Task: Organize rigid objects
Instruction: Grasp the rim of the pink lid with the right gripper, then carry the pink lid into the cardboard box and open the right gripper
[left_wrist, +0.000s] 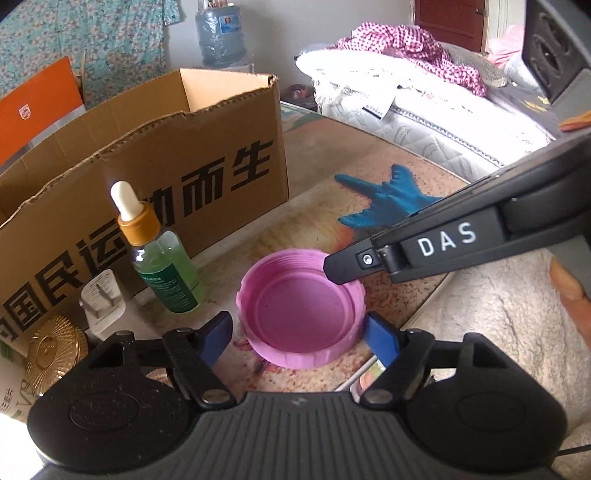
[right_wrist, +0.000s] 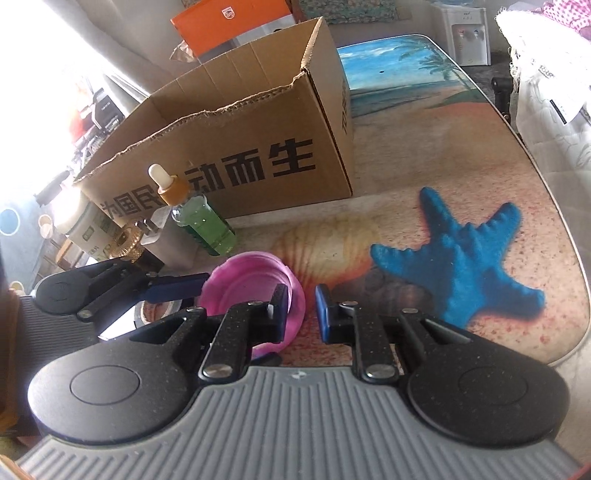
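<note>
A pink screw lid (left_wrist: 303, 314) lies open side up on the table. My left gripper (left_wrist: 300, 339) is open, its blue pads on either side of the lid's near edge. My right gripper (right_wrist: 301, 309) is open too; its left finger sits inside the lid (right_wrist: 258, 280) and its right finger outside, straddling the rim. In the left wrist view the right gripper's finger (left_wrist: 354, 260) rests over the lid's far rim. A green dropper bottle (left_wrist: 162, 258) with a gold collar stands left of the lid, in front of an open cardboard box (left_wrist: 147, 155).
A white plug adapter (left_wrist: 101, 299) and a gold round ornament (left_wrist: 55, 350) sit left of the bottle. The table edge (right_wrist: 569, 236) curves to the right, with a bed (left_wrist: 424, 122) beyond. An orange box (right_wrist: 229, 22) stands behind the cardboard box.
</note>
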